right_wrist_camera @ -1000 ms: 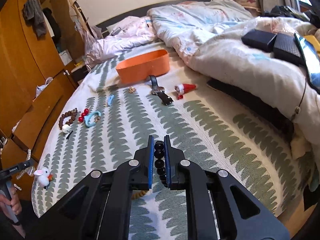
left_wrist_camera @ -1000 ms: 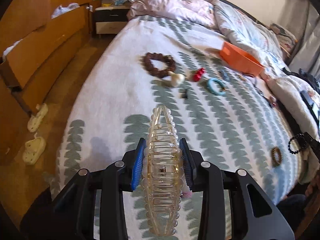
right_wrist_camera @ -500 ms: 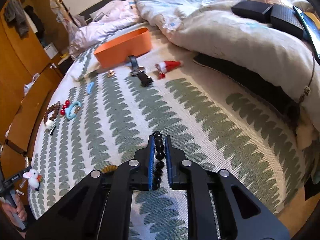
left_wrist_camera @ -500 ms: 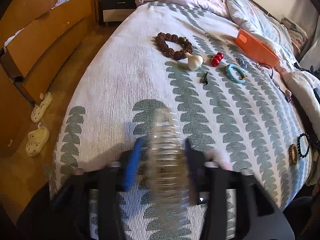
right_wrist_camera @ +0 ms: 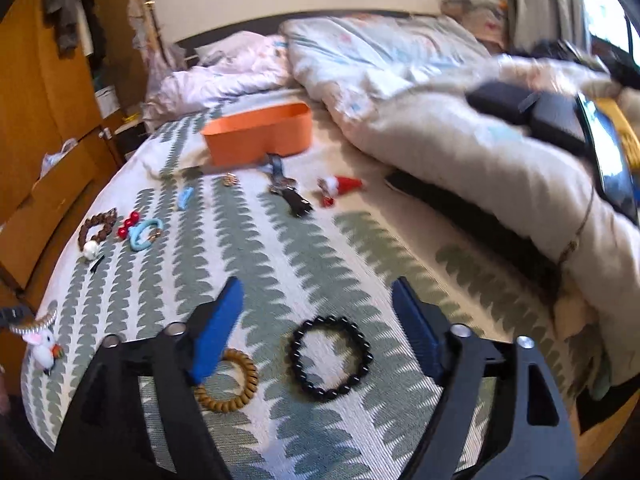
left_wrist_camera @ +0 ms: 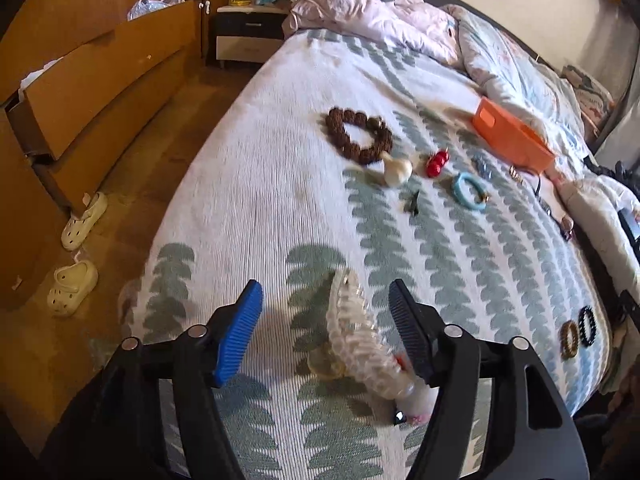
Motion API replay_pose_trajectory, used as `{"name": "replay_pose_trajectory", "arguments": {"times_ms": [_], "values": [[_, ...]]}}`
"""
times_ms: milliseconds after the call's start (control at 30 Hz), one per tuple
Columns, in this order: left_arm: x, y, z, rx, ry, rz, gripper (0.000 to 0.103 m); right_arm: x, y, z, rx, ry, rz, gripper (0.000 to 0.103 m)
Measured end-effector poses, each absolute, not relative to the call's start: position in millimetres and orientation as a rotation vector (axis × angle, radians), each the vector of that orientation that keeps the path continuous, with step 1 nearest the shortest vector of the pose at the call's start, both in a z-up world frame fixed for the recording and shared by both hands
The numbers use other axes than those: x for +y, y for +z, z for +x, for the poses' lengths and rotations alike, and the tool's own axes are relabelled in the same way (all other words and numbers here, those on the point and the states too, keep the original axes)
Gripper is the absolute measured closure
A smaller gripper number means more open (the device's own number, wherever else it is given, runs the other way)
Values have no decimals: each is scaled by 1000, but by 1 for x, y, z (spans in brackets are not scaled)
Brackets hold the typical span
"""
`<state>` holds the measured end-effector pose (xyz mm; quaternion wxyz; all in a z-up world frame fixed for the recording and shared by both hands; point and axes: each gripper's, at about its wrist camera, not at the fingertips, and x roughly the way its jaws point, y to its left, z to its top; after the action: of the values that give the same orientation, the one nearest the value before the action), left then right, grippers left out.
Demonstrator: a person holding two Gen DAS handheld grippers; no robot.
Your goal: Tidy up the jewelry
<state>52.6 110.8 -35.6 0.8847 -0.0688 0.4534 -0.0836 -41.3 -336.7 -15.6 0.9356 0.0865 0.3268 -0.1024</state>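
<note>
Left gripper (left_wrist_camera: 326,312): jaws opening, pads standing clear of a clear hair clip (left_wrist_camera: 362,344) lying on the bedspread (left_wrist_camera: 260,184) between them, tilted toward the 5 o'clock finger. Touching that finger or not: cannot tell, picture blurred. White plush charm (left_wrist_camera: 416,402) sitting at the clip's near end.

Right gripper (right_wrist_camera: 318,312): jaws opening wide, nothing pressing on the pads. Black bead bracelet (right_wrist_camera: 330,358) lying flat on the bedspread between the fingers, apart from both. Amber coil hair tie (right_wrist_camera: 228,384) resting just beside the bracelet at 9 o'clock, partly hidden under the left-hand finger.

Lying farther up the bedspread in the left wrist view, at 12 to 1 o'clock from the gripper: brown bead bracelet (left_wrist_camera: 358,134), cream bulb-shaped pendant (left_wrist_camera: 396,170) touching its near edge, red beads (left_wrist_camera: 436,163), blue ring (left_wrist_camera: 468,191), small dark clip (left_wrist_camera: 412,204). Orange box (left_wrist_camera: 512,140) standing open beyond them at 1 o'clock, near the rumpled duvet (left_wrist_camera: 520,72).

Showing in the right wrist view: orange box at 11 o'clock, watch (right_wrist_camera: 286,188) just in front of it, small Santa-hat figure (right_wrist_camera: 340,186) beside the watch at 3 o'clock.

Pair of pale clogs (left_wrist_camera: 76,256) sitting on the floor at 9 o'clock, beside the wooden drawers (left_wrist_camera: 100,92).
</note>
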Motion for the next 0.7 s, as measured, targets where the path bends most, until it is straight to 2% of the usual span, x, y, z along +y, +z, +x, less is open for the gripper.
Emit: {"name": "replay_pose_trajectory", "arguments": {"times_ms": [233, 367, 700], "values": [[100, -14, 75, 912, -191, -123, 34, -314, -8, -12, 678, -71, 152, 17], [87, -4, 95, 910, -200, -90, 26, -299, -5, 10, 689, -48, 62, 17], [67, -9, 181, 969, -129, -50, 26, -305, -26, 86, 791, -54, -33, 17]]}}
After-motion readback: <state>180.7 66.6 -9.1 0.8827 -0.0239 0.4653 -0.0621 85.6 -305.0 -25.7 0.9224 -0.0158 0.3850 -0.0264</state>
